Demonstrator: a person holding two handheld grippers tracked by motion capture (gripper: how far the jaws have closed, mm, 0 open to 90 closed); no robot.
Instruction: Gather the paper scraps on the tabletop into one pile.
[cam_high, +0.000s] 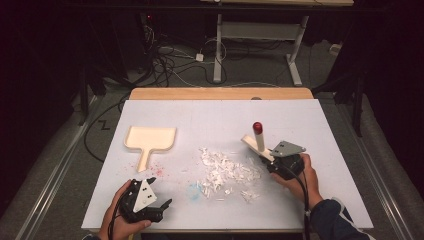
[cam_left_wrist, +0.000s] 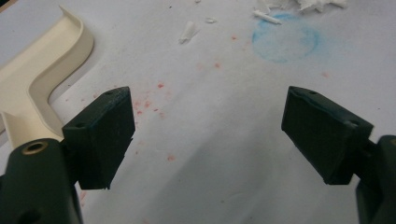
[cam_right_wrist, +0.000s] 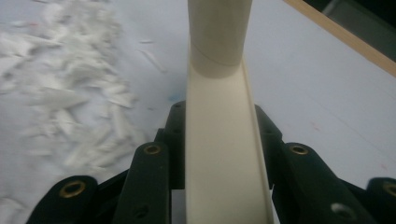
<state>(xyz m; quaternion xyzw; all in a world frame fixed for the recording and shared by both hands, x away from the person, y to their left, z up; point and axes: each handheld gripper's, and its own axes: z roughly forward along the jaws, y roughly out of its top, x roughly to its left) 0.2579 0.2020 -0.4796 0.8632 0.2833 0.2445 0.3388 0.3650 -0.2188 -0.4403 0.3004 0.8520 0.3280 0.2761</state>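
Observation:
A cream dustpan (cam_high: 150, 138) lies flat at the table's left, its handle toward me; its rim and handle (cam_left_wrist: 42, 70) show in the left gripper view. A heap of white paper scraps (cam_high: 225, 172) (cam_right_wrist: 60, 93) covers the middle. My right gripper (cam_high: 270, 162) (cam_right_wrist: 219, 135) is shut on the flat cream blade of a hand tool (cam_high: 257, 140) (cam_right_wrist: 224, 154), whose round handle ends in a red tip (cam_high: 257, 126) and tilts up just right of the scraps. My left gripper (cam_high: 161, 191) (cam_left_wrist: 208, 135) is open above bare sheet, below the dustpan handle, with nothing between its jaws.
A white sheet (cam_high: 300, 120) covers the table, with a wooden strip (cam_high: 220, 93) at its far edge. A blue smudge (cam_high: 194, 190) (cam_left_wrist: 286, 43) and red specks (cam_high: 157, 171) (cam_left_wrist: 149, 102) mark the sheet. Cables (cam_high: 170, 60) and another table's legs (cam_high: 218, 50) stand beyond.

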